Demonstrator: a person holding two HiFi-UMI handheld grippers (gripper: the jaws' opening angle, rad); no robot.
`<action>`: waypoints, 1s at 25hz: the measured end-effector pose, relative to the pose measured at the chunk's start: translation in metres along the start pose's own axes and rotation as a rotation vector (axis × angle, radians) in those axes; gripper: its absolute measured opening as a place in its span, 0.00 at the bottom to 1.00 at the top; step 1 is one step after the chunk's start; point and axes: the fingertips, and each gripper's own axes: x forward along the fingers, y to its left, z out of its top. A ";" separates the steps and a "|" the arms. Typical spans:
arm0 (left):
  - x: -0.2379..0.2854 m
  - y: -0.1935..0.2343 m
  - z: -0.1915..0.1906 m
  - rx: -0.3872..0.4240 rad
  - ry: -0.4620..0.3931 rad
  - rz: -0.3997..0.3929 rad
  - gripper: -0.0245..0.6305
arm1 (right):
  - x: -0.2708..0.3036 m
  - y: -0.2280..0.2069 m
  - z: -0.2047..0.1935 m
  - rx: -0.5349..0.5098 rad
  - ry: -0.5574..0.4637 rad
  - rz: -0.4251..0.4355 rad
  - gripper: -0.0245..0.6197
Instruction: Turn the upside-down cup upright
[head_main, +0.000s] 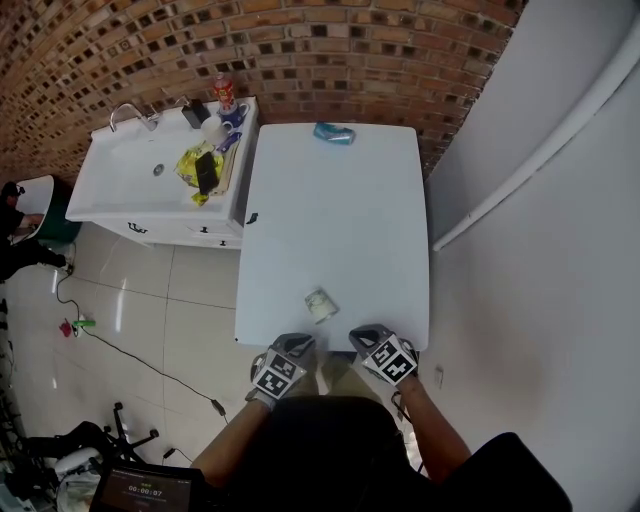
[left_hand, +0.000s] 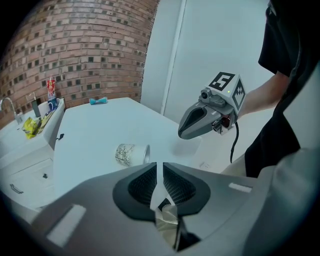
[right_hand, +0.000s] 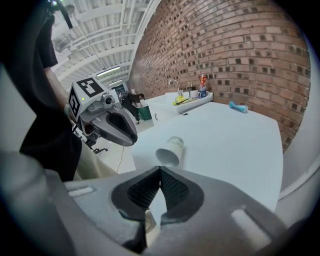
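The cup (head_main: 321, 304) is not standing on its rim. It lies on its side on the white worktop (head_main: 340, 220), close to the near edge, just ahead of me and in the gap between my two grippers.

Its long axis runs slantwise across the worktop. The patterned base points away and to my left. The open mouth points back toward me and to my right, so in the right gripper view I look nearly straight into it, and in the left gripper view I see its side with the rim at the right.

My left gripper (head_main: 297, 343) and right gripper (head_main: 362, 335) both sit at the near edge, one to each side of the cup and clear of it. From the head view I judge them about equally near. The right one faces the mouth and the left faces the wall of the cup.

The left fingers (left_hand: 145, 182) are drawn together with only a thin slit between them and nothing in it. The right fingers (right_hand: 175, 187) meet at their tips, also on nothing. Either pair must open before it can take the cup, as I judge it.

By count there is one cup, two grippers, one worktop, one small teal thing (head_main: 333, 133) far off at the far edge, and one sink unit (head_main: 150, 180) standing beside the worktop on my left.
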 end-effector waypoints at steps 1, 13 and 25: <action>0.004 0.002 -0.001 0.005 0.007 -0.003 0.12 | 0.001 -0.002 -0.001 0.004 0.007 -0.003 0.03; 0.043 0.023 -0.014 0.083 0.112 0.068 0.15 | 0.005 -0.002 0.001 0.040 0.049 -0.017 0.03; 0.046 0.042 -0.025 0.092 0.182 0.137 0.10 | -0.007 0.003 -0.009 0.082 0.065 -0.032 0.03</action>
